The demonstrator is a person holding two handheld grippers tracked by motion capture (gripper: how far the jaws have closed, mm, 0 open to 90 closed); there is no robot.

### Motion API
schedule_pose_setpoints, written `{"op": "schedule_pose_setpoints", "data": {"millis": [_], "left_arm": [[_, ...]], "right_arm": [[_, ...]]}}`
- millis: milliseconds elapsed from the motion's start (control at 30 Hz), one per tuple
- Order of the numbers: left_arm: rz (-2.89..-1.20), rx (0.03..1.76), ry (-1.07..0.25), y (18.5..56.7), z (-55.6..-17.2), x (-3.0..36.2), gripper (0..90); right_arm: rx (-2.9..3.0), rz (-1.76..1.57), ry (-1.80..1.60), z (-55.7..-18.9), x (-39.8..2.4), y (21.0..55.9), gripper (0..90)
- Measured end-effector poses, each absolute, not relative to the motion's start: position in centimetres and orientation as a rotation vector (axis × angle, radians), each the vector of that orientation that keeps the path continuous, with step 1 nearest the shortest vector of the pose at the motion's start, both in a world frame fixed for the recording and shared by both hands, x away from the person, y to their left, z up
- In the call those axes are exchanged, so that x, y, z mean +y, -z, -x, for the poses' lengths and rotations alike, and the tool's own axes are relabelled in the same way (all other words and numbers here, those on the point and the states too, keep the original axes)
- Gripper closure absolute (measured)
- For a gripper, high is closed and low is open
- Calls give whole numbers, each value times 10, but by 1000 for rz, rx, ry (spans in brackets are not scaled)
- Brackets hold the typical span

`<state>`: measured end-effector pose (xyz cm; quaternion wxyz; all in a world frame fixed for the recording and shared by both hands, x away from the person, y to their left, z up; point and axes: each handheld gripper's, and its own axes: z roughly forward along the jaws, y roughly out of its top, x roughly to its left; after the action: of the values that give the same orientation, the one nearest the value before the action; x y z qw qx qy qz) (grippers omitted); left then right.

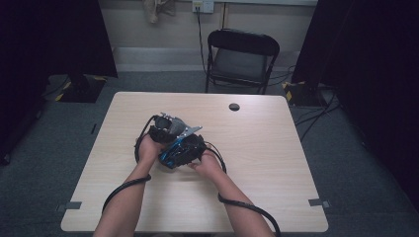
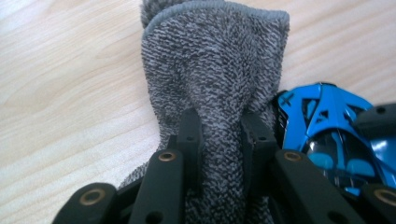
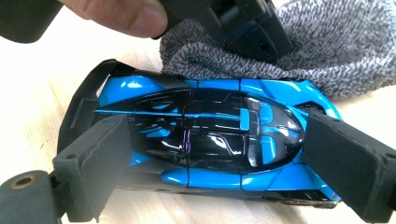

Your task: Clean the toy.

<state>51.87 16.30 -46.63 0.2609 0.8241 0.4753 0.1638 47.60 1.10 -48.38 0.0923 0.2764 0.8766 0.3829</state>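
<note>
A: What do the left fingers (image 2: 219, 140) have?

B: A grey cloth (image 2: 215, 70). They stand narrow, pinching a fold of it between the pads. The rest of the cloth spreads out beyond the fingertips and lies on the tabletop (image 2: 70, 93).

A: And the car?

B: The blue car (image 3: 210, 135) sits between the right fingers (image 3: 219, 154). One pad presses on its tail end and the other on its nose, so the fingers stand wide and span it lengthwise. Its underside is low over the tabletop; whether the wheels touch cannot be told.

A: How do cloth and car lie to each other?

B: Just beside each other. In the left gripper view the car shows close to the outer side of one finger, touching or nearly touching the cloth's edge. In the right gripper view the cloth lies past the far side of the car, right against its blue flank, with the left gripper's black body above it.

A: Is a hand near?

B: A fingertip of the person's left hand (image 3: 126, 16) shows beyond the car, on the left gripper's body.

A: From above?

B: Both grippers meet near the middle of the tabletop, with the forearms coming in from below. The left gripper (image 1: 163, 131) is just ahead of the right gripper (image 1: 185, 148), with the car's blue showing under the latter.
</note>
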Motion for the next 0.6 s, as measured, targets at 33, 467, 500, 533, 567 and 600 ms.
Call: {"op": "schedule_pose_setpoints", "data": {"millis": [33, 467, 500, 533, 567, 600], "left_arm": [[-2239, 1272, -444, 466, -518, 163, 734], [-2316, 1202, -425, 463, -511, 168, 753], [-2319, 1204, -423, 462, -510, 169, 753], [-2317, 1207, -412, 462, -509, 171, 753], [-2318, 1206, -410, 462, -508, 172, 753], [-2318, 1208, -402, 462, -507, 173, 753]], "right_arm": [[2603, -819, -1138, -476, 11, 484, 80], [2600, -818, -1141, -476, 11, 484, 80], [2600, -817, -1142, -476, 11, 484, 80], [2600, -818, -1141, -476, 11, 484, 80], [2598, -818, -1145, -476, 11, 484, 80], [2599, -818, -1144, -476, 11, 484, 80]]}}
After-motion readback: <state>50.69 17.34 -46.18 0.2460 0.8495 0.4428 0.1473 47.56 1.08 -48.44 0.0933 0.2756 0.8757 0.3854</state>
